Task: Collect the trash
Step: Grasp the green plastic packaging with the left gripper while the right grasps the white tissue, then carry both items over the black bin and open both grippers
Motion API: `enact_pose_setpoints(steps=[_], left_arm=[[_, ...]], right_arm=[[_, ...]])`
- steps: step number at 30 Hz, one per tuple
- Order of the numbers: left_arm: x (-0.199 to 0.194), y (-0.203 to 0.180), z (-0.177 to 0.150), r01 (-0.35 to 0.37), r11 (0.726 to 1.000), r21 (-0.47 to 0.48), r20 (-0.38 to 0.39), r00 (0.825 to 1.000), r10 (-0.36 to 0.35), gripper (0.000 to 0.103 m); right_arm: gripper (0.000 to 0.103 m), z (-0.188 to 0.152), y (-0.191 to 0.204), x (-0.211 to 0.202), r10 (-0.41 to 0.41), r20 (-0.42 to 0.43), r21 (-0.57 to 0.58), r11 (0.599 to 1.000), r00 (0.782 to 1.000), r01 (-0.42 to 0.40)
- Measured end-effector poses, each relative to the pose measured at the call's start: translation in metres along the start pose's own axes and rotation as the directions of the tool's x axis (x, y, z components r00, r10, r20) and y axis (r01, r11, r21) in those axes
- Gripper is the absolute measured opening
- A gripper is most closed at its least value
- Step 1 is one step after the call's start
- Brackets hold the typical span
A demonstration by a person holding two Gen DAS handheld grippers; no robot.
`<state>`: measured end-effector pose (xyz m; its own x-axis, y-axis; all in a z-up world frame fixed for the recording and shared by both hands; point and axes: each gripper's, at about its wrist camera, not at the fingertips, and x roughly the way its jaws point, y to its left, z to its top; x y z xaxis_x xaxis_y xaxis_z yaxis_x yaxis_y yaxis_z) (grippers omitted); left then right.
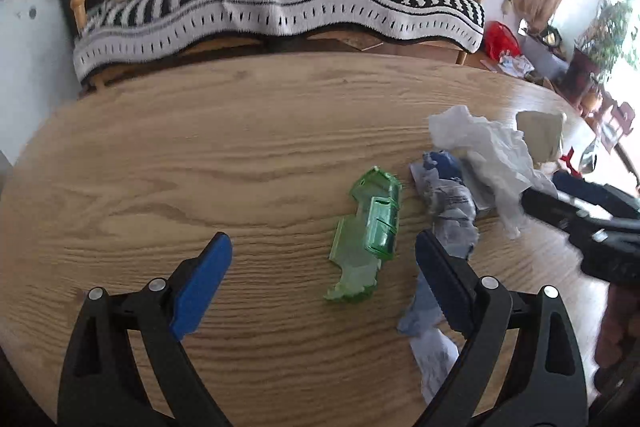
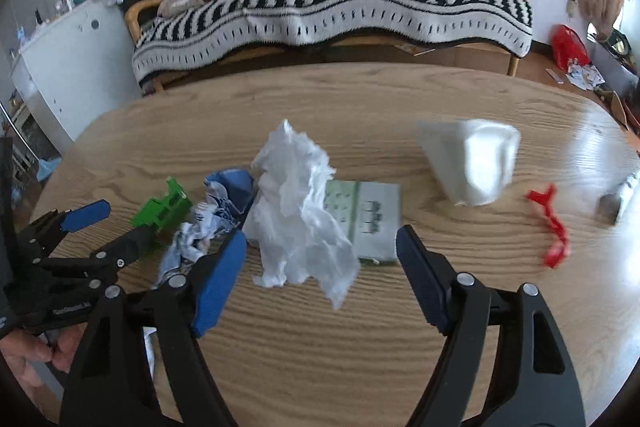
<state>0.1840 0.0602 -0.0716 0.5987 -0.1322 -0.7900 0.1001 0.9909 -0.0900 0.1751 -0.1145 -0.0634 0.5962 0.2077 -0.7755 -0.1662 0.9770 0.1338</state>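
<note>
Trash lies on a wooden table (image 1: 200,155). A green clear plastic piece (image 1: 368,235) lies between the fingers of my open left gripper (image 1: 324,247); it also shows in the right wrist view (image 2: 162,209). A crumpled blue-and-white paper (image 1: 448,203) lies beside the right finger. A crumpled white tissue (image 2: 298,207) sits between the fingers of my open right gripper (image 2: 320,243), over a flat green-white leaflet (image 2: 366,217). A white cup-like piece (image 2: 472,161), a red scrap (image 2: 550,223) and a silvery wrapper (image 2: 618,199) lie to the right.
A sofa with a black-and-white striped blanket (image 2: 332,7) stands behind the table. A white cabinet (image 2: 72,63) is at the left. A red bag (image 2: 568,45) and clutter lie on the floor at the right.
</note>
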Motion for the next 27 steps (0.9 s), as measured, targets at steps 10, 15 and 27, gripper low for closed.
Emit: enact_pose_setpoints(steps=[10, 15, 27], left_arm=[[0.007, -0.003, -0.005, 0.023, 1.000, 0.007, 0.005, 1.000, -0.023, 0.035], [-0.009, -0.005, 0.001, 0.036, 0.999, -0.020, 0.031, 0.999, -0.035, 0.015], [-0.049, -0.033, 0.016, 0.041, 0.999, -0.035, 0.055, 0.998, -0.039, 0.013]], right_arm=[[0.014, 0.011, 0.017, 0.026, -0.023, -0.007, -0.077, 0.997, 1.000, 0.022], [0.013, 0.011, 0.015, 0.003, 0.010, 0.034, -0.055, 0.998, 0.999, -0.009], [0.012, 0.000, -0.017, -0.077, 0.039, 0.131, 0.005, 0.999, 0.991, -0.040]])
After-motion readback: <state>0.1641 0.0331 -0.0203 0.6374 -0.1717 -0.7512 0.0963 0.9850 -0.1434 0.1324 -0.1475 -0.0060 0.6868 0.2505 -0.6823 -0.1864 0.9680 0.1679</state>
